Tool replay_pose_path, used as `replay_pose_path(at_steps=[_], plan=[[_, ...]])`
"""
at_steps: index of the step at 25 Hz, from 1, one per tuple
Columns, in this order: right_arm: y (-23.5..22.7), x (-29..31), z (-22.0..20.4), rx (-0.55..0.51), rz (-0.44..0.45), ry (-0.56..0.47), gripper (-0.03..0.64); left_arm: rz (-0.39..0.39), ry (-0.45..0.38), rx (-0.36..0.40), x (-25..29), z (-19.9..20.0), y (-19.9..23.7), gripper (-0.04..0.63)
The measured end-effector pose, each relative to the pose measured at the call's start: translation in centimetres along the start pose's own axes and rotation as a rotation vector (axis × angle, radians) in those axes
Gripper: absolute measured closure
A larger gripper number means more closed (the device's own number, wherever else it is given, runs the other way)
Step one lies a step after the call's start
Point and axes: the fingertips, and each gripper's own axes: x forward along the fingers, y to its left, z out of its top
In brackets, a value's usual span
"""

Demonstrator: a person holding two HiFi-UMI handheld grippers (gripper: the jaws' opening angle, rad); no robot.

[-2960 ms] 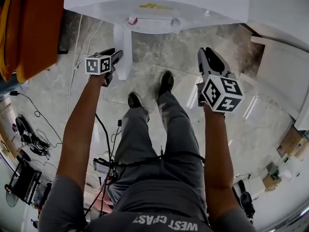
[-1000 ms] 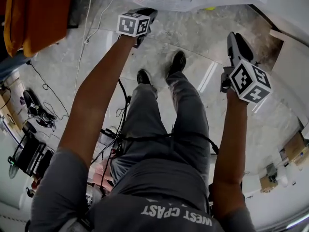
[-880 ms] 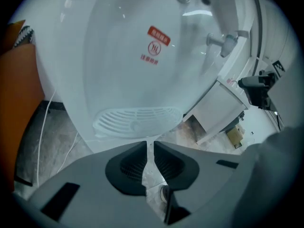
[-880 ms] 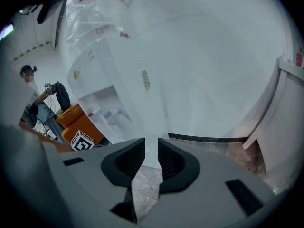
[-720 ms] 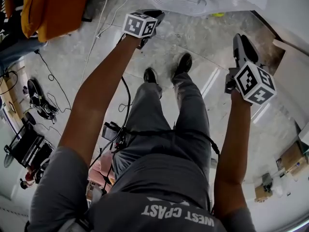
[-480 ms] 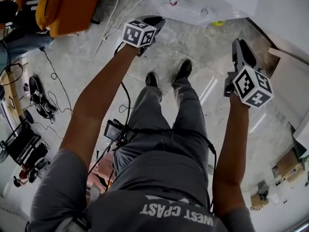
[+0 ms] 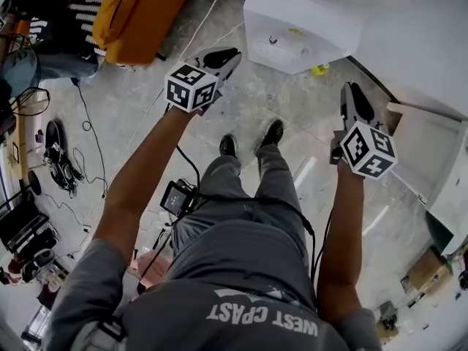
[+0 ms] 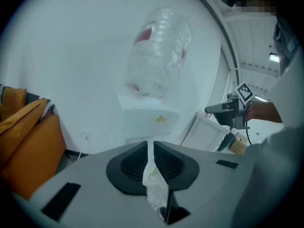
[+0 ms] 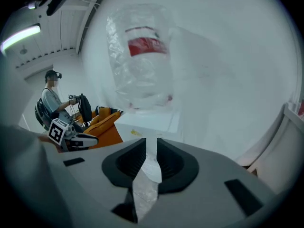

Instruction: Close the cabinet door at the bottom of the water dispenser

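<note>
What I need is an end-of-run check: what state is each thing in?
left claw: shut, empty
right claw: almost fully closed, empty
cabinet door: appears closed, flush with the water dispenser front
water bottle: seated on top of the dispenser

Makeshift recording lab: white walls (image 9: pixel 228 80), stone-look floor (image 7: pixel 263 104), trailing cables (image 7: pixel 86 126), orange sofa (image 7: pixel 139 13), water dispenser (image 7: pixel 300 35).

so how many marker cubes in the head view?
2: one cube on the left claw, upper centre; the other cube on the right claw, right side. None looks hidden.
</note>
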Motion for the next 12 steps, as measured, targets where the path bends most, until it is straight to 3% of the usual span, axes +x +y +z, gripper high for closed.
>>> replay_pose_path(at_steps=[8, 12], plan=[[5.3, -5.9, 6.7, -0.06, 0.047, -0.13, 0.555, 0.022, -0.228, 0.087, -10.3, 11.6, -3.1, 0.541], [7.7, -9.3, 9.6, -0.101, 0.066, -0.188, 0.566, 0.034, -0.315, 0.088, -15.1, 15.6, -4.5, 0.541]])
